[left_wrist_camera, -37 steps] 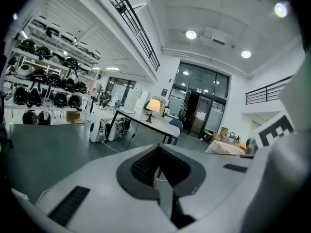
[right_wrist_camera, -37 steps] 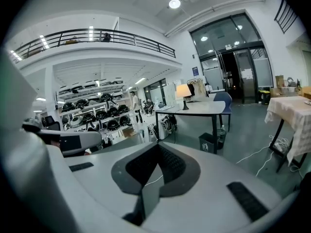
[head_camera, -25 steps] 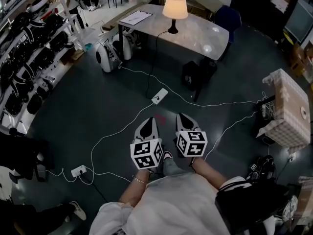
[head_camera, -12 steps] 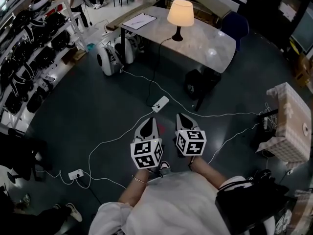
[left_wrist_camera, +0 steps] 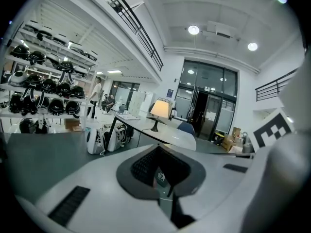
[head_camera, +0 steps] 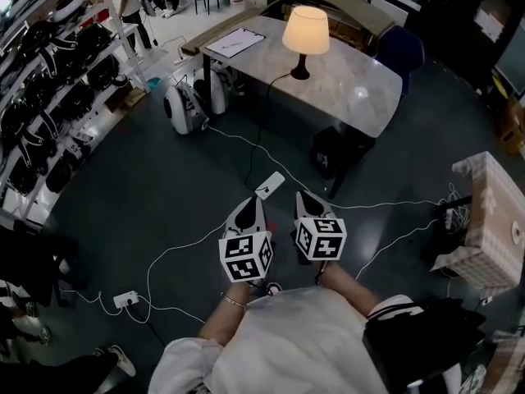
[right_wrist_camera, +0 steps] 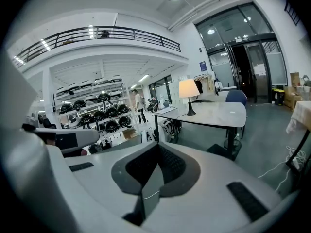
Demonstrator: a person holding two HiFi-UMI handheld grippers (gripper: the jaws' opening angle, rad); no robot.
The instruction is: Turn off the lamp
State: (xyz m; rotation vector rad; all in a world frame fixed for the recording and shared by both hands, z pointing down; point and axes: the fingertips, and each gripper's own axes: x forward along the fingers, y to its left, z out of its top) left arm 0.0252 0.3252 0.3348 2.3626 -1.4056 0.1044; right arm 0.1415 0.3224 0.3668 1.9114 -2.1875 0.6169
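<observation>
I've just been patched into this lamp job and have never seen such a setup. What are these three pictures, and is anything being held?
There is no robot arm here. A person carries a two-jaw gripper in each hand. The head view comes from a camera on the person's head looking steeply down, so you see the left gripper and right gripper over a dark floor. The marker cube on each is part of it. The other two pictures come from cameras riding on the grippers, each looking along its own jaws. Both pairs of jaws are closed with nothing between them. Ahead stands a table with the lamp, which is lit, and a clipboard at its left end. The lamp is some way off across the floor.
</observation>
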